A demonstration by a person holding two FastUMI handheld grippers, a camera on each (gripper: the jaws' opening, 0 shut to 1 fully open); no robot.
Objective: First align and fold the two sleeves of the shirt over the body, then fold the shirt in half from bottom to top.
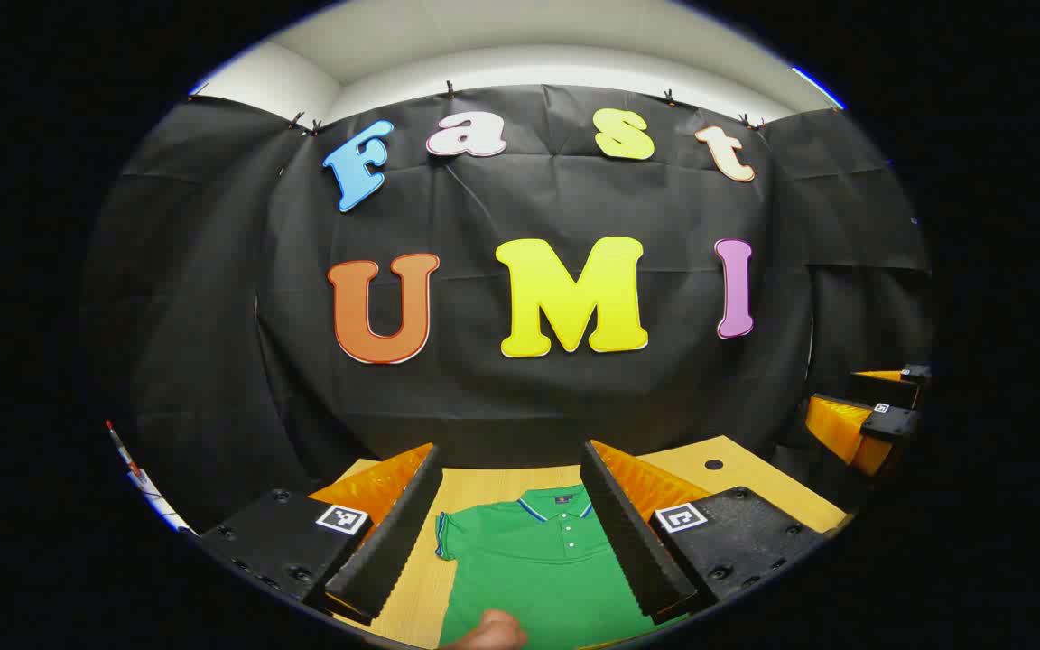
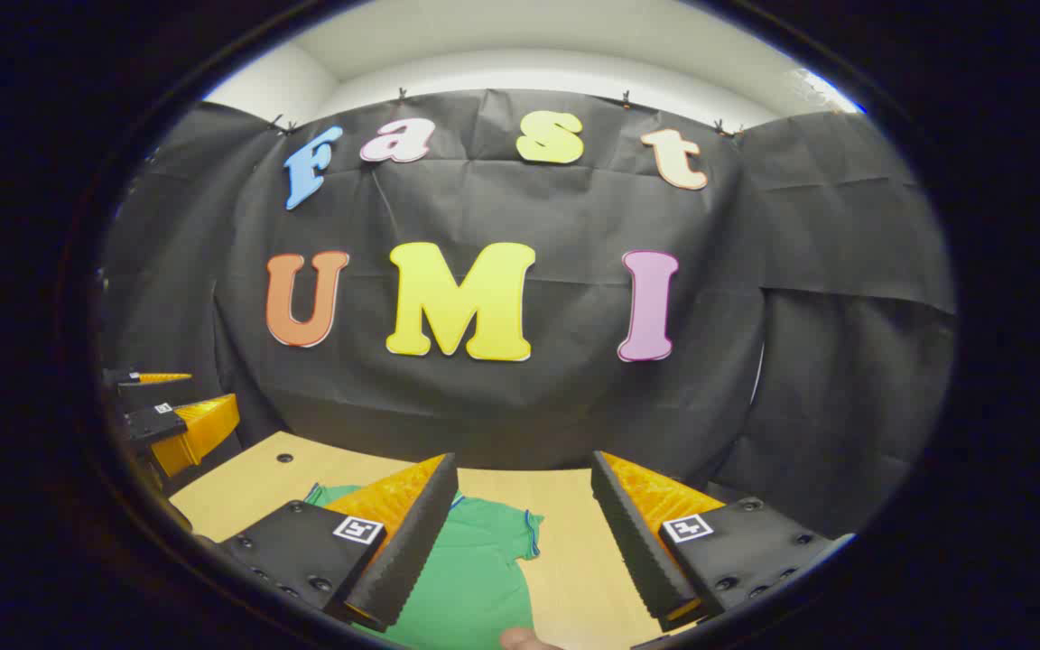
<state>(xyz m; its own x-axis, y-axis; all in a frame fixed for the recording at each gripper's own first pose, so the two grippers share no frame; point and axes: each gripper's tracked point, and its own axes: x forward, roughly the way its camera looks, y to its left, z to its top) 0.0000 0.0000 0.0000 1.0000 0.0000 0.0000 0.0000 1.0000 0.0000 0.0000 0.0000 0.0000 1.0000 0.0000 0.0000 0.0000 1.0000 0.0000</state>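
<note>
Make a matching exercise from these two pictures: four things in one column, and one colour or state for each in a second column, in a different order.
Things
1. short-sleeved polo shirt
2. wooden table
3. left tool
4. trim on the shirt collar

Colours or states
a. blue
b. open, above the shirt
c. green, lying flat
d. light tan

Pairs: 1-c, 2-d, 3-b, 4-a
</note>
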